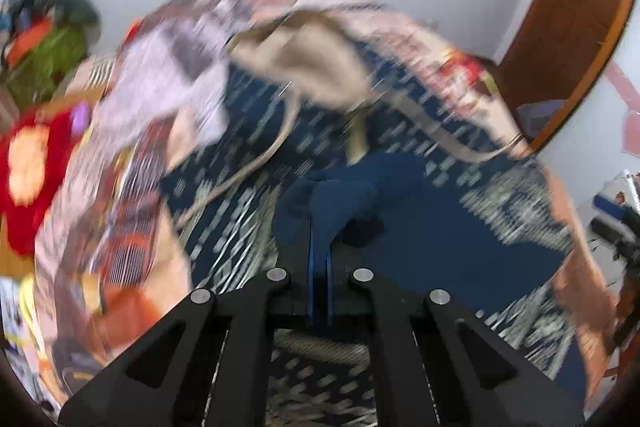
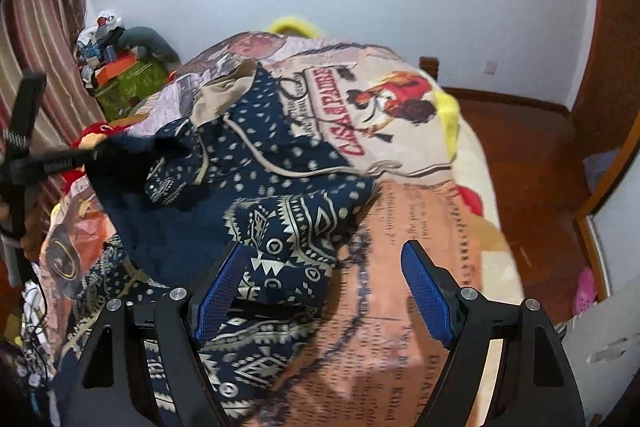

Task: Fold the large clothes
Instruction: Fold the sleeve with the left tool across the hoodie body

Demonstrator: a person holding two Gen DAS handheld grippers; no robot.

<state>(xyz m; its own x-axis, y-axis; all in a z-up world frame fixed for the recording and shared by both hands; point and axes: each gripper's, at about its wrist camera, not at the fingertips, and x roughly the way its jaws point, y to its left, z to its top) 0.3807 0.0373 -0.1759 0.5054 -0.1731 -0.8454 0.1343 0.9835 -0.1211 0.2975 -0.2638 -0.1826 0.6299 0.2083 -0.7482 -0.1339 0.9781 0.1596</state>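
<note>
While the left hand-held gripper point(image 1: 320, 227) stays out of it, clamped shut on a navy fold, the folding is barely begun.
The patterned navy garment point(image 2: 256, 227) lies bunched on the bed point(image 2: 420, 267), its drawstring point(image 2: 256, 155) loose; the right hand-held gripper point(image 2: 324, 291) hovers wide open, empty. Squaring and every fold remain. A printed blanket point(image 2: 360, 115) and cluttered bedside pile point(image 2: 120, 75) crowd the space.

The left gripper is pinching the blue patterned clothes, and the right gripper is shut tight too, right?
Not quite. The left gripper is pinching the blue patterned clothes, but the right gripper is wide open with its blue pads apart. The right wrist view shows this.
</note>
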